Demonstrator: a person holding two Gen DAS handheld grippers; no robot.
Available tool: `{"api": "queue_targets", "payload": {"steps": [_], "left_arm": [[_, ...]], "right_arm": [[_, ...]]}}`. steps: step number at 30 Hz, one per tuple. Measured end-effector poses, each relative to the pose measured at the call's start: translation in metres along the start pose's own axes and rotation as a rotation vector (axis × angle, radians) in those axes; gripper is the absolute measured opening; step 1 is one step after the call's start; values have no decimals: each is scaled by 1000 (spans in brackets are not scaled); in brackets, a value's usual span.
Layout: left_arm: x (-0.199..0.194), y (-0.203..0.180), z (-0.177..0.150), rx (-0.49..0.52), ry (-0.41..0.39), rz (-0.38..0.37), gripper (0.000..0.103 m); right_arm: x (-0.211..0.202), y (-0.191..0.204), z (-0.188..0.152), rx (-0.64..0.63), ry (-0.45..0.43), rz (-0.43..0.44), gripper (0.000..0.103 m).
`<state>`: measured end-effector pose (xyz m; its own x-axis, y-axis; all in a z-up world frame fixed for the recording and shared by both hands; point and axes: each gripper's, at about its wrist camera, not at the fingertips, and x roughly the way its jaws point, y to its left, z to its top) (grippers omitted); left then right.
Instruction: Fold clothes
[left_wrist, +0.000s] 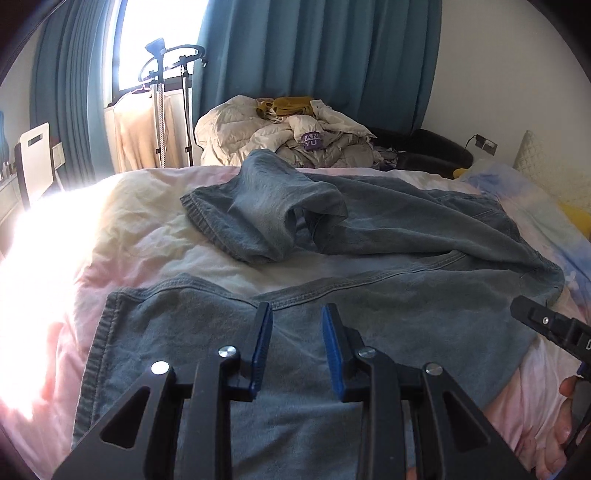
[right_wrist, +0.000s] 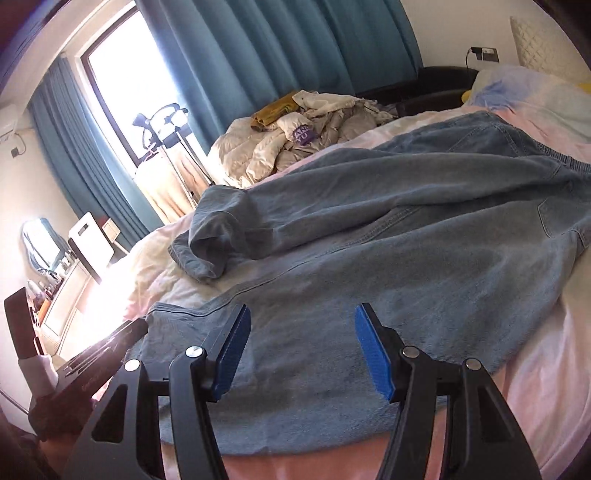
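A pair of light blue jeans (left_wrist: 388, 236) lies spread across the pink bed (left_wrist: 122, 221). One leg lies flat toward me; the far leg is bunched, its cuff folded over. My left gripper (left_wrist: 297, 314) is open, hovering over the near leg close to its hem. My right gripper (right_wrist: 303, 317) is open wider, above the same leg of the jeans (right_wrist: 406, 236). The right gripper's tip also shows at the right edge of the left wrist view (left_wrist: 546, 321). Neither gripper holds cloth.
A heap of pale quilted clothes (left_wrist: 280, 136) with a mustard garment lies beyond the bed's far edge. A garment steamer stand (left_wrist: 162, 96) stands by the window and teal curtains. A white chair (left_wrist: 35, 155) and dresser are at left. Pillows (left_wrist: 546, 166) lie at right.
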<state>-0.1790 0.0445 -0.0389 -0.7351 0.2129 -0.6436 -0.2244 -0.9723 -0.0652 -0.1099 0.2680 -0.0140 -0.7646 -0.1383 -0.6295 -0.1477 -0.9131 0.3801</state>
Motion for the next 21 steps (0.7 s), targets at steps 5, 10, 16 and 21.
{"api": "queue_targets", "payload": {"steps": [5, 10, 16, 21], "left_arm": [[58, -7, 23, 39, 27, 39, 29], [100, -10, 38, 63, 42, 89, 29], [127, -16, 52, 93, 38, 147, 29], [149, -23, 54, 96, 52, 211, 29]], "right_arm": [[26, -25, 8, 87, 44, 0, 59], [42, -42, 10, 150, 82, 17, 59], [57, -52, 9, 216, 141, 47, 59], [60, -56, 7, 232, 157, 55, 59]]}}
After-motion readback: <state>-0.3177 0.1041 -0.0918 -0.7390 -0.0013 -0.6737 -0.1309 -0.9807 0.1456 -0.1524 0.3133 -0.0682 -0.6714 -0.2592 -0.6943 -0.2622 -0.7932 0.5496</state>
